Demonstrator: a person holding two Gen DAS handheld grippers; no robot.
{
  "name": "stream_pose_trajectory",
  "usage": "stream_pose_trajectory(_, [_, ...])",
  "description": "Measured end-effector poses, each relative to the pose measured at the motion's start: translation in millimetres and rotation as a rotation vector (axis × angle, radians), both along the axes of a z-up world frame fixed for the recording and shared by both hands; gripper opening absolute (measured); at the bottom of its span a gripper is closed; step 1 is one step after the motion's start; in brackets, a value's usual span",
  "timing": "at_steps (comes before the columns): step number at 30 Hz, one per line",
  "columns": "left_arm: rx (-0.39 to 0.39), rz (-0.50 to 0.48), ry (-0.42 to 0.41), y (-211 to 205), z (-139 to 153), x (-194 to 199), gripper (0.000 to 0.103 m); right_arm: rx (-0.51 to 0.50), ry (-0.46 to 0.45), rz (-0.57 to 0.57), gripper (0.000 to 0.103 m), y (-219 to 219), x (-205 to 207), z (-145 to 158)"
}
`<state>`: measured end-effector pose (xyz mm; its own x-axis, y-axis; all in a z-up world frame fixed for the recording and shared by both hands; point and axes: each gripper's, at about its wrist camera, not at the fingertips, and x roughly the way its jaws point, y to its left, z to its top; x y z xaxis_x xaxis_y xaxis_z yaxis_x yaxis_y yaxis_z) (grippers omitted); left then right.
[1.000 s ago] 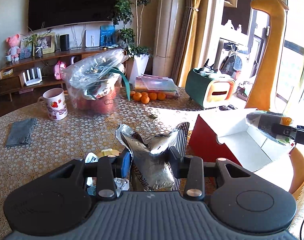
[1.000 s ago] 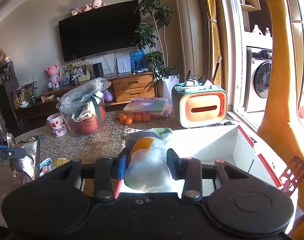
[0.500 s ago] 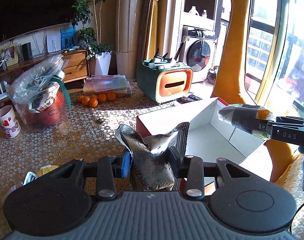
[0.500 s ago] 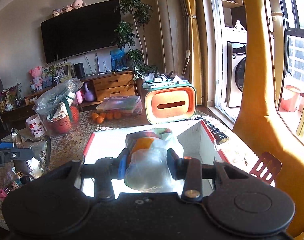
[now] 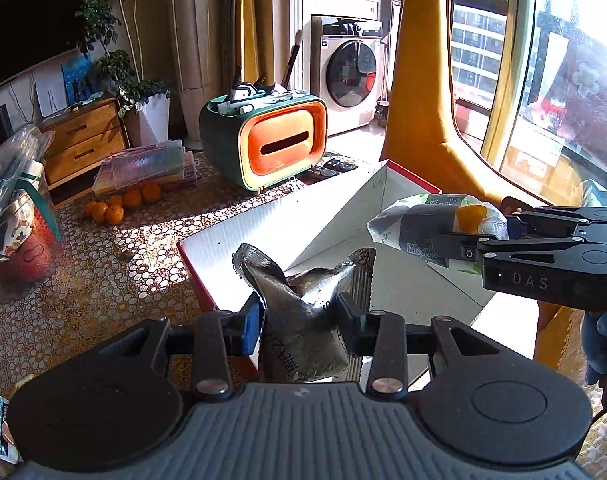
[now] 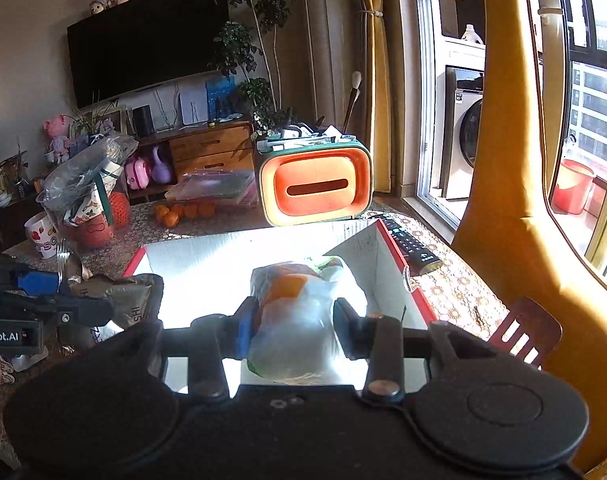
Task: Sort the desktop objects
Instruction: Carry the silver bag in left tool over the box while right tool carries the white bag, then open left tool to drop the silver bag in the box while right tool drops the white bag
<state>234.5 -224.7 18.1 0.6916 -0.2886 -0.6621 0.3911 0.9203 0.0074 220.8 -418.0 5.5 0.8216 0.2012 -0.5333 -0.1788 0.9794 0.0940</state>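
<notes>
My left gripper (image 5: 299, 320) is shut on a crumpled silver foil bag (image 5: 303, 328) and holds it over the near left edge of an open red box with a white inside (image 5: 327, 220). My right gripper (image 6: 293, 320) is shut on a clear plastic packet with orange contents (image 6: 295, 312), held above the box's inside (image 6: 207, 256). In the left wrist view the right gripper (image 5: 463, 240) and its packet (image 5: 431, 220) hang over the box's right side. In the right wrist view the left gripper (image 6: 83, 304) and foil bag (image 6: 131, 300) are at the box's left edge.
A green and orange tissue box (image 5: 271, 144) stands behind the red box. Several oranges (image 5: 119, 204), a bagged red tub (image 5: 11, 216), remote controls (image 6: 407, 240) and a mug (image 6: 43, 236) lie on the patterned tablecloth. A yellow giraffe figure (image 6: 503, 184) stands at the right.
Both grippers have swung to the right, toward the red box. The foil bag and the plastic packet now hang over the box; both stay gripped.
</notes>
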Motion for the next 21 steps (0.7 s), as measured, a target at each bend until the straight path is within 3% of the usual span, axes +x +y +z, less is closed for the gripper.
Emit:
stream_pose_trajectory(12, [0.16,-0.076,0.1,-43,-44,47,0.038,-0.061,0.085,0.021,0.04,3,33,-31])
stream_pose_trajectory(21, [0.237,-0.127,0.157,-58,-57,59,0.038,-0.094,0.164,0.049,0.041,6,47,-50])
